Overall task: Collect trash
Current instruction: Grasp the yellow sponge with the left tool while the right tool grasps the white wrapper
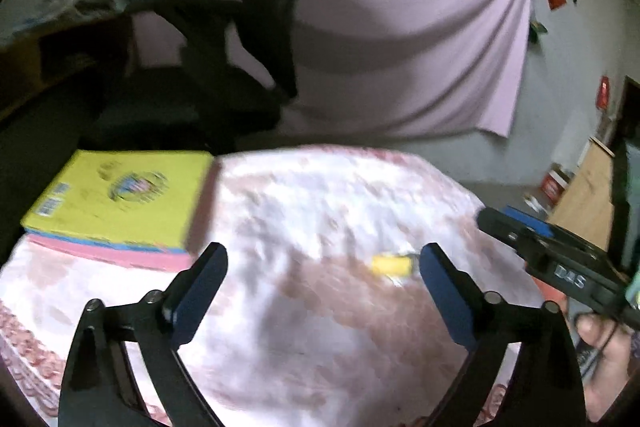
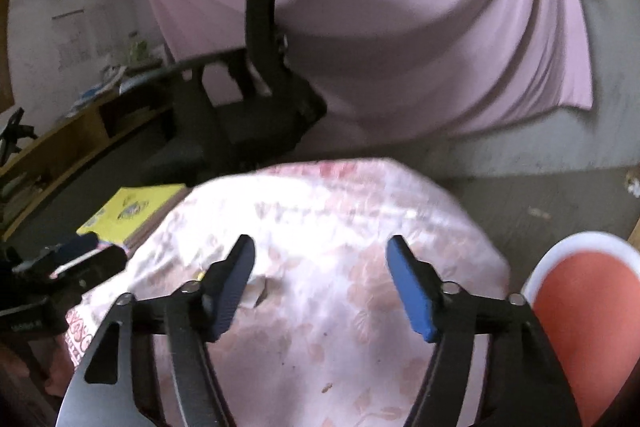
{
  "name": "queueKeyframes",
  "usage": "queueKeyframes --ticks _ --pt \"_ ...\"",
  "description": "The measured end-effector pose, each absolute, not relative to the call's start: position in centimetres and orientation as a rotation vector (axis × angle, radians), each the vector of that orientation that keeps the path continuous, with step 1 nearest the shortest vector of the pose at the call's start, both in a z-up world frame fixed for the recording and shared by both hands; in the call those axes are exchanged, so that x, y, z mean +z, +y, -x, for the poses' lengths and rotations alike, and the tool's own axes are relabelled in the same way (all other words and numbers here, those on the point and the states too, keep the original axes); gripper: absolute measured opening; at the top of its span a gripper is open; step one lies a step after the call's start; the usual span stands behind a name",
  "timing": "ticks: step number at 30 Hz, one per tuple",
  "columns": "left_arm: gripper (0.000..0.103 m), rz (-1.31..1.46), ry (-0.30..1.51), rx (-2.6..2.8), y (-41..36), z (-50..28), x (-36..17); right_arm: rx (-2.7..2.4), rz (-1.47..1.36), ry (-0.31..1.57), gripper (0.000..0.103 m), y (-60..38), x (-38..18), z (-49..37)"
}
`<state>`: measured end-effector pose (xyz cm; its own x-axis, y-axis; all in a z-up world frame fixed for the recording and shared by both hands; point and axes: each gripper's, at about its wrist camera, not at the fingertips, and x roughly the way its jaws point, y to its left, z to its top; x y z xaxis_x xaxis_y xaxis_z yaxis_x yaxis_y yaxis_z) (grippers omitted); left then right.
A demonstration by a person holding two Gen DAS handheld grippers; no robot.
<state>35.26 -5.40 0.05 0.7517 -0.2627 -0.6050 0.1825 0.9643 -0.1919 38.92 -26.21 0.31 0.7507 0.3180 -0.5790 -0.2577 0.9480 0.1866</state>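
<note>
A small yellow wrapper lies on the flowered tablecloth, just beside the right finger of my left gripper. That gripper is open and holds nothing. In the right wrist view my right gripper is open over the same cloth, with nothing between its blue pads. A small pale scrap lies by its left finger, partly hidden behind it. Each gripper shows at the edge of the other's view: the right gripper and the left gripper.
A yellow book on a pink one lies at the table's far left corner. A black office chair stands behind the table, before a pink cloth on the wall. A red round container with a white rim sits at the lower right.
</note>
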Motion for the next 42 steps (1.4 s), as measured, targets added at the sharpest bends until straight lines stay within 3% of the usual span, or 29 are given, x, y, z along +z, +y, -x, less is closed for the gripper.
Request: queueKeyframes --ticks 3,8,17,19,20,37,42 --pt "0.076 0.111 0.739 -0.289 -6.5 -36.0 -0.6 0.319 -0.11 0.705 0.051 -26.2 -0.3 -39.6" --pt "0.073 0.094 0.817 -0.357 -8.4 -37.3 -1.5 0.312 -0.12 0.742 0.049 -26.4 -0.8 -40.0" --pt "0.042 0.114 0.886 -0.37 -9.1 -38.9 -2.8 0.316 -0.117 0.773 0.049 -26.3 -1.1 -40.5" --pt "0.027 0.128 0.887 -0.38 -8.9 -39.1 -2.8 0.318 -0.114 0.777 0.049 -26.3 -1.1 -40.5" --pt "0.024 0.131 0.89 -0.391 -8.9 -39.1 -2.9 0.32 -0.111 0.781 0.049 -26.2 -1.1 -40.5" --pt "0.024 0.163 0.853 -0.235 -3.8 -36.5 -1.6 0.397 -0.08 0.751 0.05 -24.2 -0.5 -39.7" --pt "0.024 0.192 0.827 -0.176 -1.7 -36.2 -1.4 0.457 -0.058 0.786 0.057 -22.4 -0.7 -40.0"
